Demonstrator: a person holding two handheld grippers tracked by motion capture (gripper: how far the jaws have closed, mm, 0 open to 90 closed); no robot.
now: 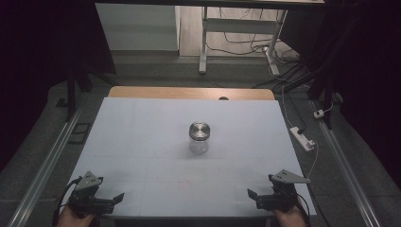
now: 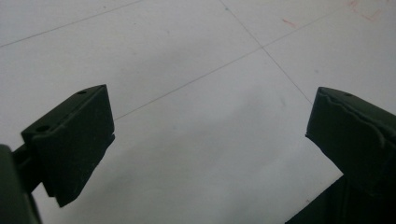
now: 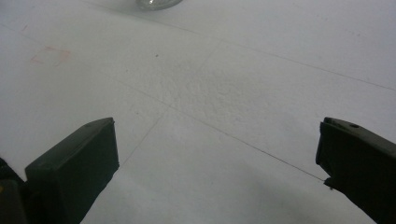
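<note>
Centrally on the pale blue-white worktop [image 1: 142,142] stands a small clear glass jar with a round silver metal lid [image 1: 199,137], upright and untouched. Well apart from it, at the near edge, the left gripper [image 1: 119,197] and right gripper [image 1: 252,195] rest with black fingers [image 2: 74,140] spread wide, holding nothing.

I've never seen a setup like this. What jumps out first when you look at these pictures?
A small glass jar with a shiny metal lid stands alone near the middle of a white table. At the near edge, two hands hold black tools: the left gripper and the right gripper, one at each corner, both with jaws spread wide and holding nothing. Beyond the table, cables trail across a dim floor.
</note>
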